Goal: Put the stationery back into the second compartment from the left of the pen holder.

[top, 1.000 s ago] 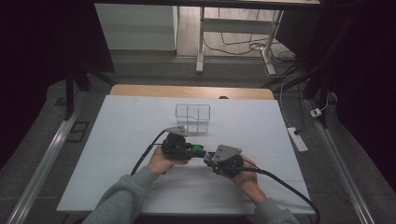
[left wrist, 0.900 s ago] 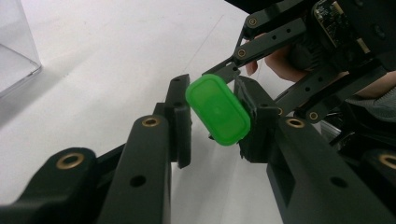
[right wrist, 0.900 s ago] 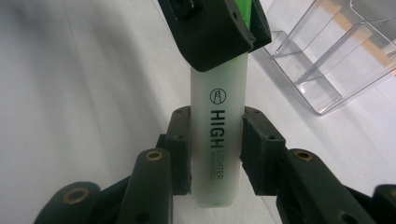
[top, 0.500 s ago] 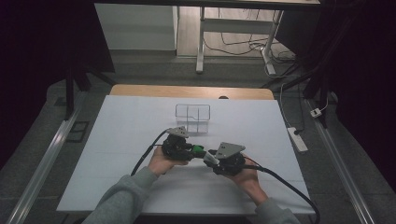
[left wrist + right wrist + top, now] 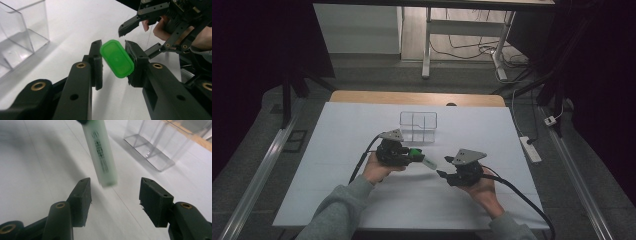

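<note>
High view: a person stands at the near edge of a white table (image 5: 337,150), forearms coming in from the bottom. The left gripper (image 5: 414,156) sits near the table's middle and is clamped on a green highlighter (image 5: 422,158), which sticks out rightward toward the right gripper (image 5: 440,173). The right gripper is just beside the marker's pale end, apart from it. A clear plastic box (image 5: 418,126) with dividers stands just behind the left gripper, near the far edge. Wide bare tabletop lies to the left, to the right and in front of both hands; the wooden far rim shows beyond the white sheet.

Left gripper view: the left gripper (image 5: 113,60) has both pads pressed on the highlighter's green end (image 5: 117,58), seen end-on and tilted between them, off the table. The clear box (image 5: 20,40) is at the left edge, well apart. The right gripper (image 5: 140,32) shows upper right in a hand, its jaws parted. Bare white surface sits between the box and the jaws.

Right gripper view: the right gripper (image 5: 115,195) has just been opening its jaws; they stand wide. The highlighter's pale body (image 5: 101,152) hangs down from the top toward the gap, its tip above and between the jaw tips, touching neither pad. The clear box (image 5: 155,147) is upper right, clear of the jaws, with open table all round.
</note>
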### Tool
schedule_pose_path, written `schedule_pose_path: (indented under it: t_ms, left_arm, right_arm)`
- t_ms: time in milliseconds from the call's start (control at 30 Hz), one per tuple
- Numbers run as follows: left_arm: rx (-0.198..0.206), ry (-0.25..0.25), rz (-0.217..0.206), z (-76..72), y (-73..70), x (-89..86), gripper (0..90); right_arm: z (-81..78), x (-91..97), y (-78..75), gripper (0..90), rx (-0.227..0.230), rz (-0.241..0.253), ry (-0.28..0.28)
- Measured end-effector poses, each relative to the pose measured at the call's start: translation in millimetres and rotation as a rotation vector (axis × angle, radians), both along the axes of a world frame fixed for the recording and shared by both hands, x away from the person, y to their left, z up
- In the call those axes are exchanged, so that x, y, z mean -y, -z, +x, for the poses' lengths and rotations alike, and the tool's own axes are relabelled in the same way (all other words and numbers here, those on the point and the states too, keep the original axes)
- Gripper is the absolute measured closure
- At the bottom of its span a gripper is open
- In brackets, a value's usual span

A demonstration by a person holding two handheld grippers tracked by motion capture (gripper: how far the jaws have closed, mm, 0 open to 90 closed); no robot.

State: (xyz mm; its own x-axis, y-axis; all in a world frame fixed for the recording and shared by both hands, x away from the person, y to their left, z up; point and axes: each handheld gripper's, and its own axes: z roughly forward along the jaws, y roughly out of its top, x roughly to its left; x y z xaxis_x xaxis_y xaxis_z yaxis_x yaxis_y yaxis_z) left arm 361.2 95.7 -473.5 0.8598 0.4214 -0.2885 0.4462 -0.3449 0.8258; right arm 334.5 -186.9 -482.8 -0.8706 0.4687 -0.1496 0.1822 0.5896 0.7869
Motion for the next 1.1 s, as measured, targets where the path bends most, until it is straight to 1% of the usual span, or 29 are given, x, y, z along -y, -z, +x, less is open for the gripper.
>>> schedule_pose_path:
  t_ms: [100, 167, 267, 300, 333, 433, 533, 567, 600, 633, 833, 900, 933, 1000, 1100]
  left_arm:
    - [0.005, -0.012, -0.008, 1.2, -2.4, -4.5, 68.8]
    - [0.006, -0.019, -0.015, 2.4, -4.4, -7.5, 68.9]
    - [0.015, -0.027, -0.016, 4.1, -8.2, -11.0, 68.8]
    - [0.018, -0.034, -0.025, 4.8, -10.6, -12.9, 68.9]
    - [0.019, -0.037, -0.028, 5.2, -12.3, -14.0, 68.8]
    - [0.035, -0.048, -0.033, 7.5, -20.1, -18.1, 68.9]
    - [0.047, -0.054, -0.03, 9.5, -26.5, -20.6, 68.9]
    - [0.049, -0.055, -0.029, 10.3, -28.3, -21.3, 68.9]
    - [0.054, -0.056, -0.026, 11.0, -30.0, -22.1, 68.8]
    - [0.056, -0.058, -0.027, 11.7, -31.5, -22.7, 68.9]
    - [0.068, -0.073, -0.023, 15.8, -38.7, -26.9, 68.8]
    - [0.073, -0.074, -0.016, 17.5, -41.0, -28.4, 68.8]
    - [0.074, -0.076, -0.014, 18.3, -42.1, -29.0, 68.8]
    - [0.078, -0.08, -0.01, 20.2, -44.5, -30.3, 68.8]
    - [0.08, -0.089, -0.007, 23.8, -48.6, -32.1, 68.8]
  right_arm:
    - [-0.6, 8.0, 0.6, 41.2, -0.013, 0.014, 0.022]
    - [-1.4, 15.4, 0.9, 40.5, -0.021, 0.011, 0.039]
    - [-2.4, 25.3, 1.8, 40.0, -0.029, 0.023, 0.063]
    - [-2.7, 27.9, 1.5, 39.8, -0.028, 0.017, 0.07]
    - [-3.3, 31.6, 1.8, 39.8, -0.03, 0.024, 0.078]
    - [-4.6, 40.2, 1.8, 39.7, -0.032, 0.025, 0.095]
    - [-6.0, 47.2, 2.0, 39.5, -0.028, 0.023, 0.11]
    - [-6.5, 49.0, 2.4, 39.3, -0.029, 0.029, 0.114]
    - [-7.1, 51.3, 2.1, 39.2, -0.03, 0.022, 0.121]
    - [-7.4, 53.3, 2.5, 39.2, -0.034, 0.026, 0.124]
    - [-9.9, 63.9, 4.1, 38.9, -0.041, 0.025, 0.154]
    - [-10.5, 67.2, 4.8, 38.8, -0.047, 0.032, 0.161]
    - [-11.0, 68.5, 4.9, 38.8, -0.047, 0.028, 0.171]
    - [-11.2, 70.6, 5.5, 38.7, -0.049, 0.035, 0.171]
    - [-11.0, 72.7, 5.3, 38.6, -0.046, 0.031, 0.175]
